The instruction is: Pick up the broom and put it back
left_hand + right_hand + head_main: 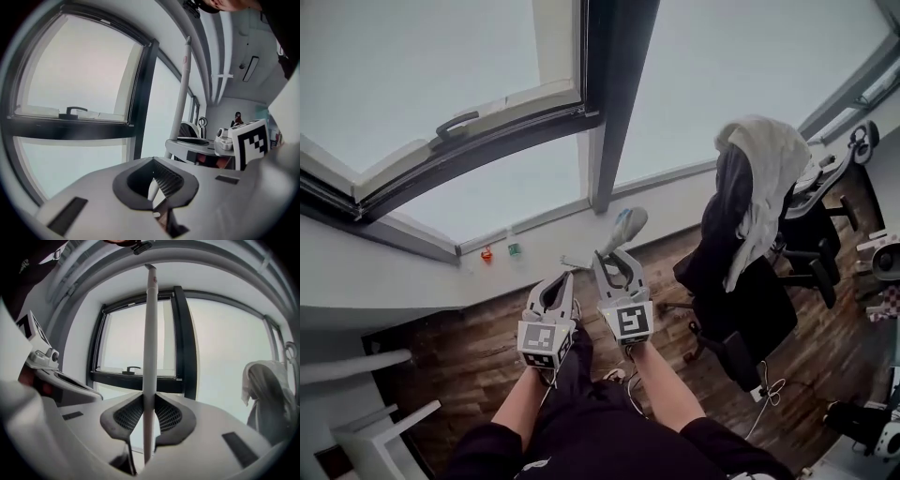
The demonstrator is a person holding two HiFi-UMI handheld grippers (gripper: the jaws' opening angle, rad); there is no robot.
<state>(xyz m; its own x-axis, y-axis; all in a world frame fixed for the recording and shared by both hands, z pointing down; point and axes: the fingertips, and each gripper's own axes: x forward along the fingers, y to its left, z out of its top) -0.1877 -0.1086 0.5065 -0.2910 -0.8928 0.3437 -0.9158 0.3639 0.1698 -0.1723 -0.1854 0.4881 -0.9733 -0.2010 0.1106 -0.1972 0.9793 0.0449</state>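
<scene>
Seen from above the person's head, a white piece of furniture is cut off by the lower left edge, so its kind is unclear. Beyond it a large window with a dark handle fills the upper left. Two tiny objects, one red and one green, sit by the foot of the wall below it, too small to identify.

At centre, two forearms reach forward over a dark wooden floor. The left gripper has its jaw tips pressed together with nothing between them. Just to its right, close by, the right gripper is clamped on the broom. Its thin white handle stands upright between the ribbed pads and rises towards the ceiling. From the head view only a short, blurred, foreshortened stretch of the handle shows past the jaws. The brush end appears in no view, hidden below the gripper.

To the right stands a black office chair with a white cloth draped over its back. Clutter at the far right edge is cut off and hard to make out.
</scene>
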